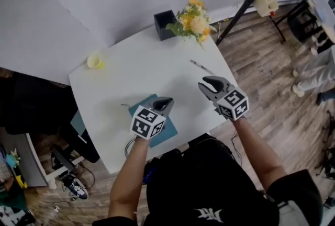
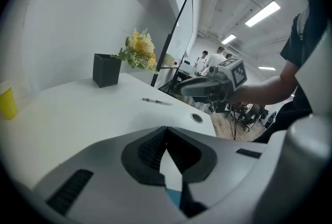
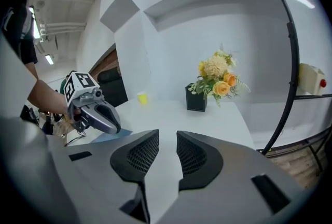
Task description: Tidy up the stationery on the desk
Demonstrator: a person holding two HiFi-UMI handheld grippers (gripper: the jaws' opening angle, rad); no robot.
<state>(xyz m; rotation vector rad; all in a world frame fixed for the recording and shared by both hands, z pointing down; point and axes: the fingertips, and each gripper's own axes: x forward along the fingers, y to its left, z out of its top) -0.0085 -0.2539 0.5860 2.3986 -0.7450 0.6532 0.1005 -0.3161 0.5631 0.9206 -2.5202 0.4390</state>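
Note:
A thin pen [image 1: 203, 67] lies on the white desk [image 1: 131, 73] near its right edge, also seen as the pen [image 2: 155, 101] in the left gripper view. A blue notebook [image 1: 168, 133] lies at the near edge, partly under my left gripper [image 1: 166, 100]. That left gripper [image 2: 166, 132] is shut, its jaws meeting at the tips with nothing between them. My right gripper [image 1: 207, 82] hovers just on the near side of the pen, apart from it. The right gripper [image 3: 167, 137] stands open with only bare desk showing in the gap. A black pen holder [image 1: 164, 24] stands at the back.
Yellow flowers [image 1: 193, 22] stand beside the holder, and a yellow cup [image 1: 95, 61] sits at the far left corner. A round cable hole [image 2: 196, 117] lies near the pen. A black slanted pole [image 1: 246, 2] rises right of the desk. Cables [image 1: 128, 146] hang off the near edge.

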